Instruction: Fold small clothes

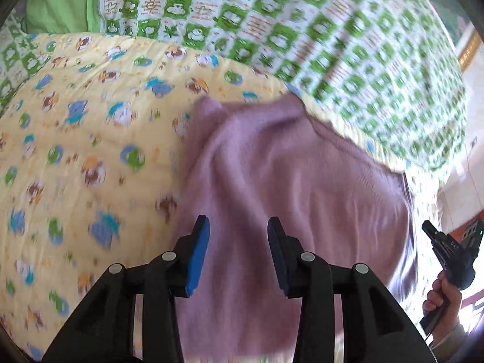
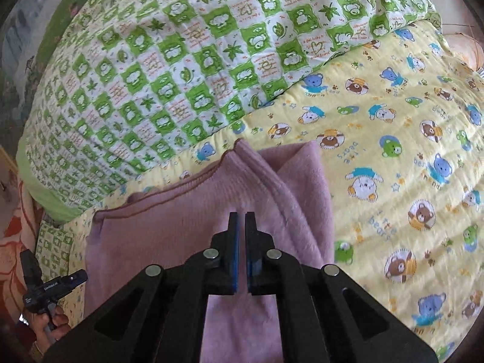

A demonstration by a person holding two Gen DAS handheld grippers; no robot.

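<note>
Mauve garment (image 1: 272,166) under both: left hand-held gripper (image 1: 239,227) spread (empty), right hand-held gripper (image 2: 241,220) pressed together.

The left gripper (image 1: 239,227) points steeply down with its fingers (image 1: 199,251) apart and nothing between them, while the right gripper (image 2: 241,220) tilts downward, its fingers nearly touching, gripping nothing.

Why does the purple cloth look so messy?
The purple cloth isn't flat on the yellow quilt. One side is flipped over in a slanted flap, and it bunches into ridges at the top. Nothing looks torn or spilled.
</note>
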